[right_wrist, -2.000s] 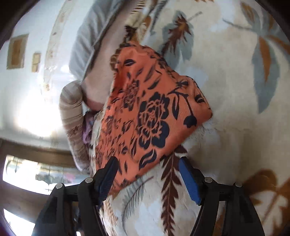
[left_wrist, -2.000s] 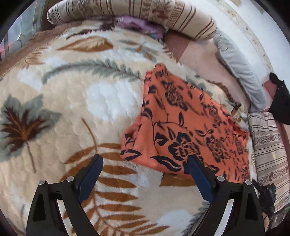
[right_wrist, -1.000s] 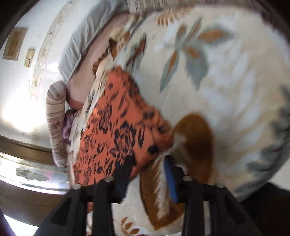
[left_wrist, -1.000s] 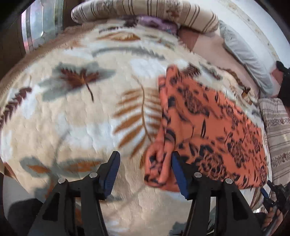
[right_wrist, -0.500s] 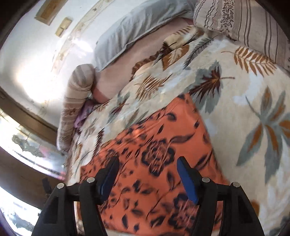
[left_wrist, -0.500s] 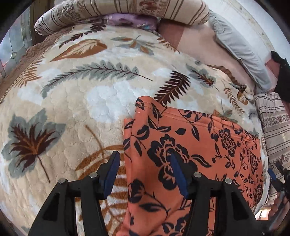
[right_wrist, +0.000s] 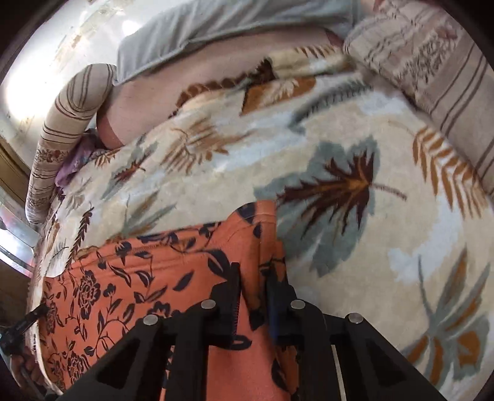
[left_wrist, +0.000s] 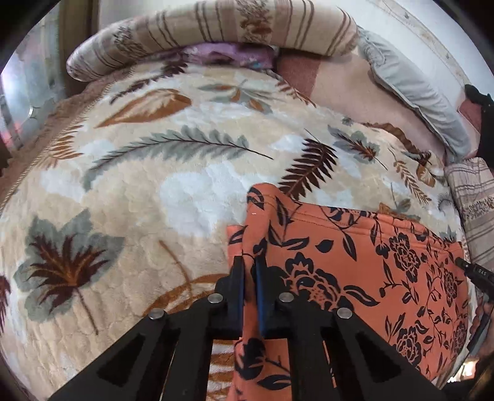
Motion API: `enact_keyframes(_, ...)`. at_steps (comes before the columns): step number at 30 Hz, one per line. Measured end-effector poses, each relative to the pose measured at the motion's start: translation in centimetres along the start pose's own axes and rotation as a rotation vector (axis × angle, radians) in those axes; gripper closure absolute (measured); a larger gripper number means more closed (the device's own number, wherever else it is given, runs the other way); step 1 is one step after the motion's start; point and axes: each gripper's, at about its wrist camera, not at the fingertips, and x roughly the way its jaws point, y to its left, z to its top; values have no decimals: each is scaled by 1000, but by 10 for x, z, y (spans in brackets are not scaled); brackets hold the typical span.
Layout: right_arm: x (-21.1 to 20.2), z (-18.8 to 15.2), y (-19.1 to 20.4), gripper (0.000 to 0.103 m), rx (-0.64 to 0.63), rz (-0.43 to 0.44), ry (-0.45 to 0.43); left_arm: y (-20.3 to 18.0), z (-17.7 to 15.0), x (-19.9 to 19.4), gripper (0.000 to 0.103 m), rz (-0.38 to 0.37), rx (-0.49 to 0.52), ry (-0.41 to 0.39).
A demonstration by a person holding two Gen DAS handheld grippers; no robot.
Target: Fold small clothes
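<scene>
- On the bed's leaf-print blanket (left_wrist: 129, 197) lies the orange floral garment (left_wrist: 364, 256), at 5 o'clock in the left wrist view.
- Left gripper (left_wrist: 249, 271): jaws just closed, pinching its left edge.
- Right gripper (right_wrist: 253, 277): jaws just closed, clamping its right edge.
- Striped bolsters (left_wrist: 216, 27) border the blanket.

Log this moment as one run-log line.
left gripper: shut on orange floral garment | right gripper: just closed on garment | surface: leaf-print blanket

Both wrist views close, downward; shared orange cloth (left_wrist: 355, 262)
</scene>
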Motion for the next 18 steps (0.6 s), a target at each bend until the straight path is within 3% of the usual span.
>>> enact_keyframes(3,17,5,-11,87,21,-82,37,13,-7,21,94,26,-57,65)
enact_keyframes(6,9,4,-19,81,72,-45,15,11,-3,20,92,32,-42,48)
enact_keyframes(9,-24,-1,-14,50,79,-45,-49,11,0,5,78,12,-67,41)
enact_keyframes(10,-39,-4,-12,32,92,-25,-76,10,-1,-3,76,7,-64,25)
enact_keyframes(12,-72,-16,-4,31,124,63,-117,4,-6,-22,64,6,-38,-8)
enact_keyframes(15,-99,-44,10,31,156,250,-71,-7,-24,-52,43,0,5,-46)
enact_keyframes(18,-109,-85,16,30,230,448,2,-17,-52,-69,31,-27,32,-49)
